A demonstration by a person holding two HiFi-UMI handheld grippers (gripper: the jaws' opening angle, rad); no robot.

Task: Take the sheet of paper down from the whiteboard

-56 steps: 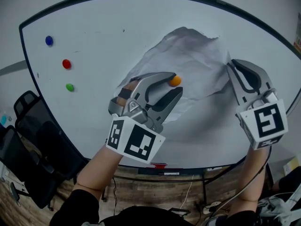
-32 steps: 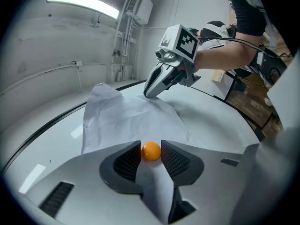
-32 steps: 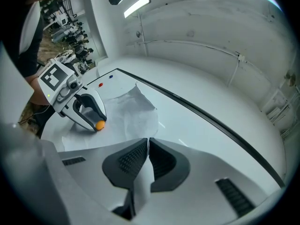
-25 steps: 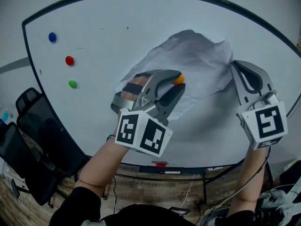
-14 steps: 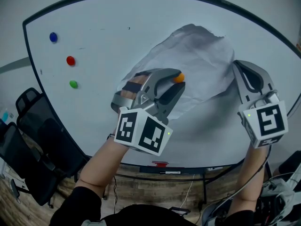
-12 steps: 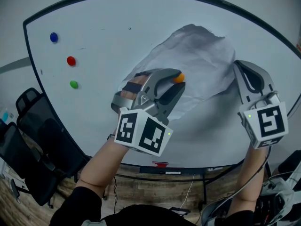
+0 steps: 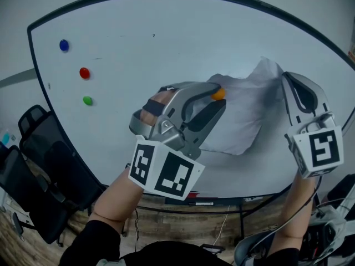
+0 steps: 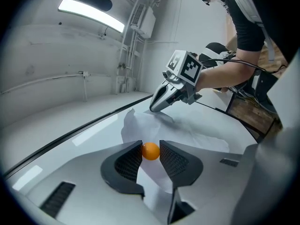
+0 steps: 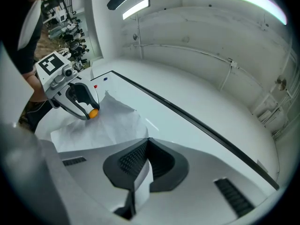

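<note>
Unpinning the crumpled white paper sheet (image 7: 238, 121).
My left gripper (image 7: 219, 96) clamps its round orange magnet (image 8: 150, 151), my right gripper (image 9: 146, 145) its edge; next, pull both off the whiteboard (image 7: 166, 37).

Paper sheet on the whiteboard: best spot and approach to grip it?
Probably the paper sheet's right edge, taken edge-on from the right: that edge stands off the whiteboard, while the rest sags against it. The right gripper pinches it there.
</note>
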